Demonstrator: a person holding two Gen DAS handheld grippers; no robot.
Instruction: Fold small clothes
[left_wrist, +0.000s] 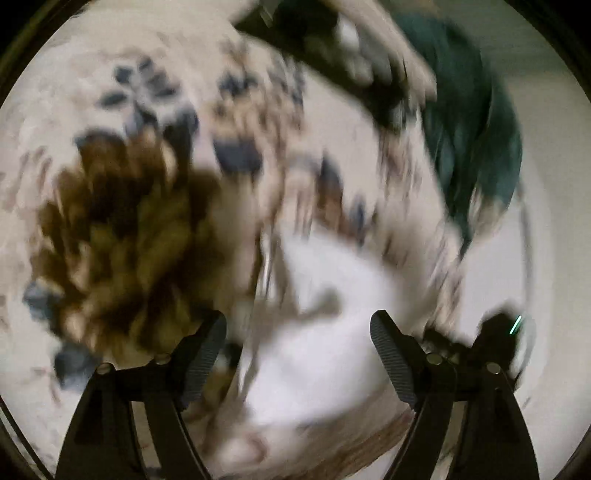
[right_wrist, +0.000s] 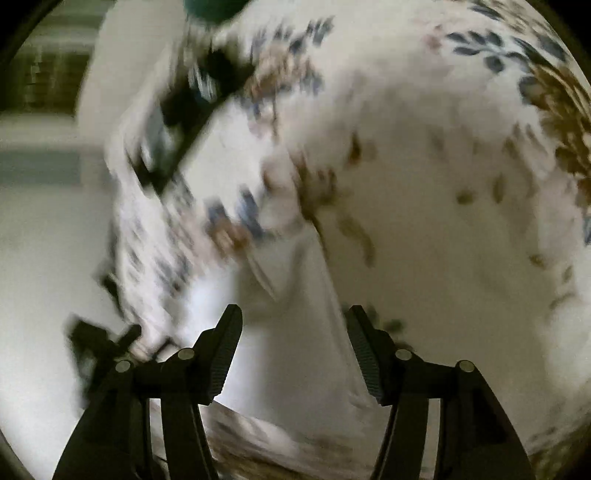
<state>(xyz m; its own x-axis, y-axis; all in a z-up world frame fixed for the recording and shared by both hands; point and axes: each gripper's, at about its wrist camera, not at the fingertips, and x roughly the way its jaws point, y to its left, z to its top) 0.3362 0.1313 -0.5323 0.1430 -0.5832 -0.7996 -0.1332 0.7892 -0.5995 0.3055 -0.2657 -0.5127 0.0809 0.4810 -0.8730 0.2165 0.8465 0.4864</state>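
White garment (left_wrist: 325, 354) under both tools, left tool (left_wrist: 297, 365) spread, right tool (right_wrist: 293, 354) spread

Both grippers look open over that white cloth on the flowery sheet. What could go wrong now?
1. The white garment lies rumpled between the open left gripper fingers; the fold may slump.
2. Closing, the right gripper might pinch the floral bedsheet too.
3. Both views are blurred, so aiming is uncertain.
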